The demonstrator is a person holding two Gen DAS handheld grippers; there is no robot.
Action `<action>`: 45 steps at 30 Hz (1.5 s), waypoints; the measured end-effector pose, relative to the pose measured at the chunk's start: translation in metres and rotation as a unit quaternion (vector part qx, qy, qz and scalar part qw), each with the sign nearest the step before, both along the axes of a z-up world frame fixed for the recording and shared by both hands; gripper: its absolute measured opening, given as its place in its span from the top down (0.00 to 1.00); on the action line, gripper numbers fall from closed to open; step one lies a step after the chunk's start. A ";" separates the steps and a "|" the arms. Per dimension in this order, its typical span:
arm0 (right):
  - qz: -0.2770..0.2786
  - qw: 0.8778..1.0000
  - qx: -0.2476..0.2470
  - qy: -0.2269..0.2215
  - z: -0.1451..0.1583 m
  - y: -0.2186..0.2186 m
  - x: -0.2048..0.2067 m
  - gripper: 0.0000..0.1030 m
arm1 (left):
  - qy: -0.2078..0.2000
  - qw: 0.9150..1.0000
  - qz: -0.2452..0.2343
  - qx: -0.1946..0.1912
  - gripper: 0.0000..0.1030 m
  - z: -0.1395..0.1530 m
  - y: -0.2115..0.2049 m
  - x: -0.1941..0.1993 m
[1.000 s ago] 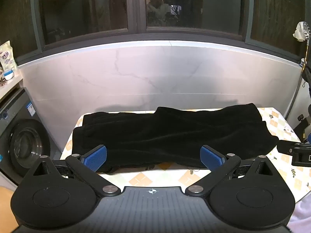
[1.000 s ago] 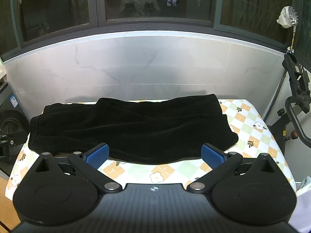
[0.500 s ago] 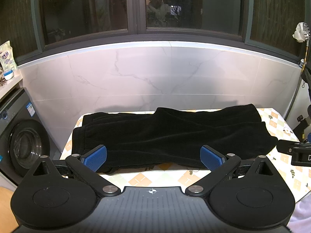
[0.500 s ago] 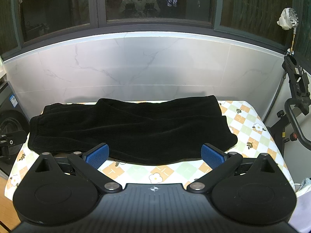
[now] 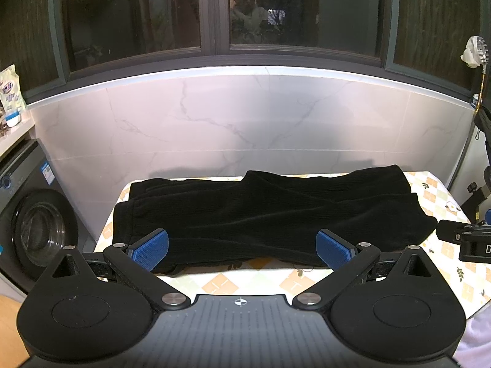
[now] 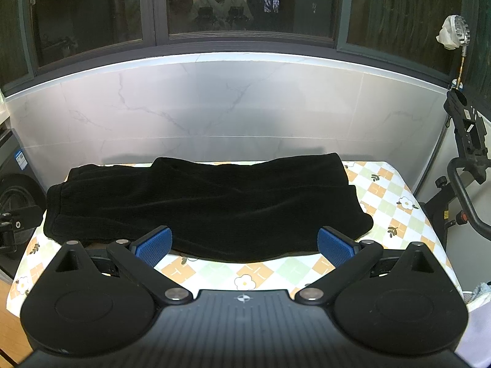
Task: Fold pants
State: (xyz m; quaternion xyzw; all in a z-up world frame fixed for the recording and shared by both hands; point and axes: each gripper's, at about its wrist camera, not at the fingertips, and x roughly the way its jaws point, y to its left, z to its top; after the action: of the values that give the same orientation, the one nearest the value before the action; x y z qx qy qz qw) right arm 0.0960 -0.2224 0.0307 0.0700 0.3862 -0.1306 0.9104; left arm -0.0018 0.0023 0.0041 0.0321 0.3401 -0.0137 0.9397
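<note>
Black pants (image 5: 264, 211) lie lengthwise across the table, folded in half with one leg over the other, waistband at the left. They also show in the right wrist view (image 6: 208, 205). My left gripper (image 5: 242, 250) is open and empty, held above the pants' near edge toward the waistband end. My right gripper (image 6: 244, 247) is open and empty, held above the near edge toward the leg end. Part of the right gripper's body (image 5: 469, 239) shows at the right edge of the left wrist view.
The table wears a checked floral cloth (image 6: 386, 190) and stands against a marble-tiled wall (image 5: 245, 122) under dark windows. A washing machine (image 5: 33, 227) stands left of the table. An exercise bike (image 6: 463, 184) stands at the right.
Both grippers have drifted very slightly; the pants have not moved and both stay open.
</note>
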 end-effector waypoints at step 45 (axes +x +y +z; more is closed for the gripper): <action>-0.003 1.000 0.008 -0.006 -0.005 -0.004 0.000 0.00 | -0.001 1.000 -0.014 -0.007 0.00 -0.005 0.009 0.006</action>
State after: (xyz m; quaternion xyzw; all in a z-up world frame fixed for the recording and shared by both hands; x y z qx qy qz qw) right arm 0.0962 -0.2262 0.0260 0.0795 0.3819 -0.1293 0.9116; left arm 0.0041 0.0113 -0.0011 0.0306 0.3382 -0.0289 0.9401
